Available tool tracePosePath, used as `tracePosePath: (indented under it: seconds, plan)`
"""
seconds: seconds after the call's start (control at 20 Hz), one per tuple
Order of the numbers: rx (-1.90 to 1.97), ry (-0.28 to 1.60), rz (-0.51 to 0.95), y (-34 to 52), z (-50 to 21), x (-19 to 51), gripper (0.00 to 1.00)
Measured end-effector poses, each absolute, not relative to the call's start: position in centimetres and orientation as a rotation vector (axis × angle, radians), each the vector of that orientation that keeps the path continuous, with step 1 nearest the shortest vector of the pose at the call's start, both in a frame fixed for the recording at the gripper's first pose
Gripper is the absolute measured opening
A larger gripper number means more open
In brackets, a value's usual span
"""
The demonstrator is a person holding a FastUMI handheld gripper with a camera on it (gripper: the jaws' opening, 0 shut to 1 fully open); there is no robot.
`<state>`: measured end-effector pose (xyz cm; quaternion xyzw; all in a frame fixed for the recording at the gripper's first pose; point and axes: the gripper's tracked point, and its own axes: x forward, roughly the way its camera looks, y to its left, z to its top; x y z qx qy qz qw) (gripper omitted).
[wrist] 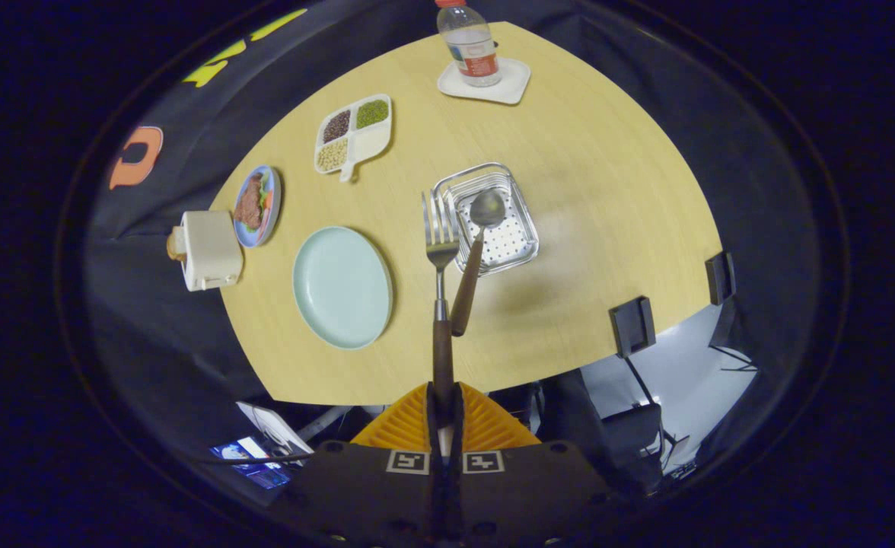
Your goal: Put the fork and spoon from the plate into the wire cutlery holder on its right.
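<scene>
My gripper (pixel 444 397) is high above the table, its orange fingers (pixel 406 426) shut on the brown handle of the fork (pixel 441 242). The fork points straight ahead, and its tines hang over the table just left of the wire cutlery holder (pixel 522 221). The spoon (pixel 486 208) rests with its bowl down inside the holder. Its brown handle leans out toward me, right beside the fork's neck. The pale green plate (pixel 341 288) lies bare to the left of the holder.
A water bottle (pixel 469 42) stands on a white coaster (pixel 510 85) at the far end. A divided dish of beans (pixel 353 134), a blue plate of food (pixel 258 205) and a white toaster (pixel 208 250) line the left side. Black clamps (pixel 632 326) grip the near right edge.
</scene>
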<state>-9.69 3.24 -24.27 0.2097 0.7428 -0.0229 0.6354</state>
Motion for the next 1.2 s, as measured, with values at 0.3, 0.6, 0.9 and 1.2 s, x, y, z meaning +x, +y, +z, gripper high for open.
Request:
tracePosePath:
  seconds: [0.3, 0.6, 0.9, 1.2]
  plan:
    - [0.481, 1.784, -0.075, 2.6, -26.0, -9.4, 0.01]
    - [0.5, 1.814, -0.09, 2.2, -26.7, -8.8, 0.04]
    - [0.471, 1.776, -0.054, 2.8, -26.1, -8.0, 0.22]
    - [0.427, 1.722, -0.042, 2.3, -25.0, -8.1, 0.43]
